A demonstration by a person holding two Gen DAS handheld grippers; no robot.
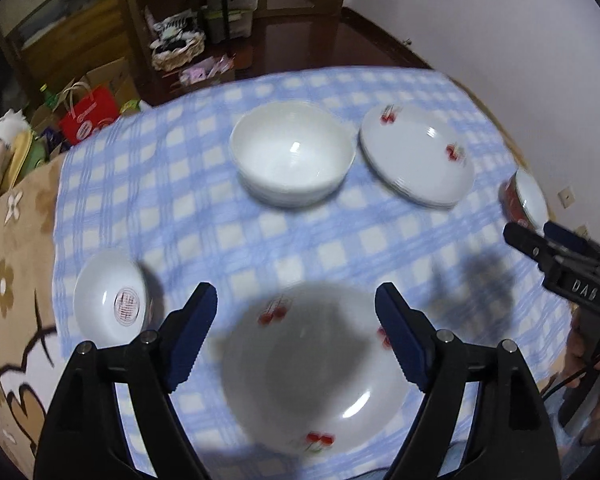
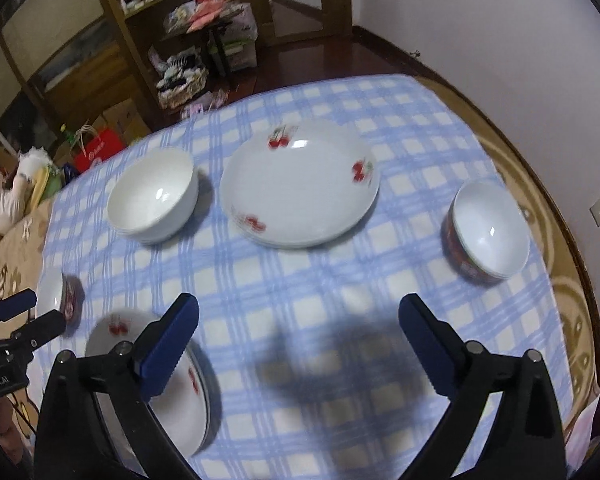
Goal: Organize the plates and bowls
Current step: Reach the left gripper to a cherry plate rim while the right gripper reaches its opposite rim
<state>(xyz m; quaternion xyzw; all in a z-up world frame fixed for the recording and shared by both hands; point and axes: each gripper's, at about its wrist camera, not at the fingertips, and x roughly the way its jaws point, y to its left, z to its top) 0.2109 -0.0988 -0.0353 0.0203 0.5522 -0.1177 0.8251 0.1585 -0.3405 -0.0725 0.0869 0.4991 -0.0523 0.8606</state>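
Between picks: left gripper and right gripper jaws wide, empty; next, grab near cherry plate for stacking.

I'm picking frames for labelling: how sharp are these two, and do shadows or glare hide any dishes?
Left wrist view: motion-smeared; a dark shadow covers the near cherry plate, whose rim glints. Right wrist view: also soft; shadow lies on bare tablecloth, small highlights in the white bowl. Both bend towards the edges.
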